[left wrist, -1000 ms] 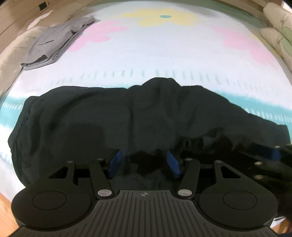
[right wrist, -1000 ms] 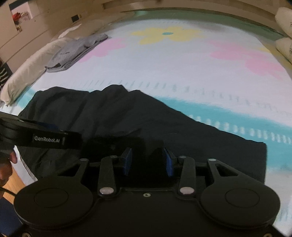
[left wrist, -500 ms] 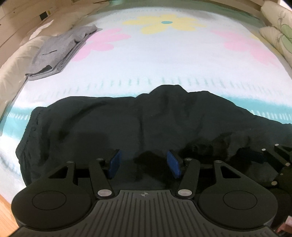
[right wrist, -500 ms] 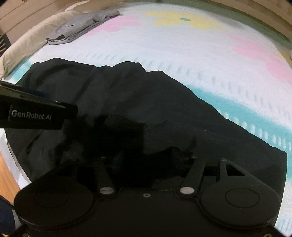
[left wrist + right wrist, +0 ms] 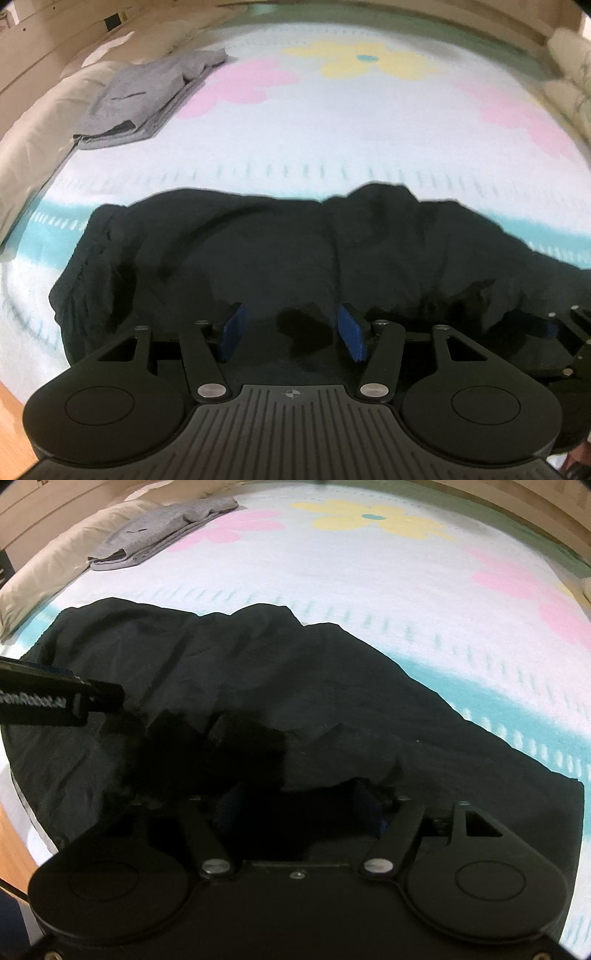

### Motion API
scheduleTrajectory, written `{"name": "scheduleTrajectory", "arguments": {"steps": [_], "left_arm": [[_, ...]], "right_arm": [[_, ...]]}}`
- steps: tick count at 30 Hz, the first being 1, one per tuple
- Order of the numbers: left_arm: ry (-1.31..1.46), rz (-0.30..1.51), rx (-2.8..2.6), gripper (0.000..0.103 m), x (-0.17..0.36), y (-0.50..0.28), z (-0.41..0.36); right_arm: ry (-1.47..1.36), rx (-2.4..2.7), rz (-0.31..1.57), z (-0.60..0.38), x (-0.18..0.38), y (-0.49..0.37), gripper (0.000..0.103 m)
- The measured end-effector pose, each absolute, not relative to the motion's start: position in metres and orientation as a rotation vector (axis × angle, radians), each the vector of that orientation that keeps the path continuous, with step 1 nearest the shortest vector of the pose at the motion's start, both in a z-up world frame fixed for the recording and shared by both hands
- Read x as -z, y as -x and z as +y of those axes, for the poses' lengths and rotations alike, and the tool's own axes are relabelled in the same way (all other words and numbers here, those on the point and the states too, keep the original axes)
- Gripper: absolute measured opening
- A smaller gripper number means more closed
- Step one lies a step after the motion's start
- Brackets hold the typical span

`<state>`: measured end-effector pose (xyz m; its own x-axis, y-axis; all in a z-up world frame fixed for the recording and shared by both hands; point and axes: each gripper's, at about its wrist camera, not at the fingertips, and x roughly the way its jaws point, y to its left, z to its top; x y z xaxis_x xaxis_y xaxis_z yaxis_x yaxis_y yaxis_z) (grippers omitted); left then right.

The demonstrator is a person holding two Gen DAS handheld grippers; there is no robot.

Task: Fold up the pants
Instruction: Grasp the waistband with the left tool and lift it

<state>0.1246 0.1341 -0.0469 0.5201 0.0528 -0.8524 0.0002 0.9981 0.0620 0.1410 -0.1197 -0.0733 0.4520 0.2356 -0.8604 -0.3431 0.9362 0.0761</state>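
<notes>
Black pants (image 5: 280, 254) lie crumpled across the near part of the bed; they also show in the right wrist view (image 5: 295, 686). My left gripper (image 5: 291, 330) is open, its blue pads low over the near edge of the pants, nothing between them. My right gripper (image 5: 299, 805) has its fingers spread, with black cloth draped over and between them; the pads are mostly hidden by the cloth. The left gripper's body shows in the right wrist view (image 5: 55, 705), and the right gripper in the left wrist view (image 5: 569, 339).
The bed (image 5: 332, 133) has a white cover with pink and yellow flowers and a teal band. Folded grey clothes (image 5: 147, 99) lie at the far left, by a cream pillow (image 5: 33, 147). More pillows (image 5: 569, 74) are at the far right. Wooden floor (image 5: 11, 428) lies beside the bed.
Both grippers have drawn back and risen a little, so more of the bed shows. The black cloth has come to lie over the right gripper's fingers. The left gripper stays open.
</notes>
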Motion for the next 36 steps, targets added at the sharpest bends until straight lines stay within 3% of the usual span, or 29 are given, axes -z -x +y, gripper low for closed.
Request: {"name": "scheduleTrajectory", "arguments": {"steps": [12, 17, 24, 31, 36], "left_arm": [[0.112, 0.836, -0.152, 0.059, 0.030, -0.098, 0.280], [0.290, 0.890, -0.203, 0.059, 0.048, -0.095, 0.325], [0.339, 0.997, -0.142, 0.060, 0.074, -0.102, 0.323], [0.364, 0.998, -0.172, 0.087, 0.089, -0.115, 0.314], [0.418, 0.954, -0.172, 0.090, 0.091, -0.117, 0.316]], "right_arm": [[0.080, -0.358, 1.084, -0.120, 0.071, -0.143, 0.074], [0.070, -0.368, 1.099, -0.115, 0.070, -0.143, 0.074], [0.076, -0.374, 1.103, -0.112, 0.071, -0.144, 0.075], [0.080, -0.384, 1.091, -0.113, 0.071, -0.141, 0.075], [0.075, -0.392, 1.087, -0.113, 0.070, -0.139, 0.075]]}}
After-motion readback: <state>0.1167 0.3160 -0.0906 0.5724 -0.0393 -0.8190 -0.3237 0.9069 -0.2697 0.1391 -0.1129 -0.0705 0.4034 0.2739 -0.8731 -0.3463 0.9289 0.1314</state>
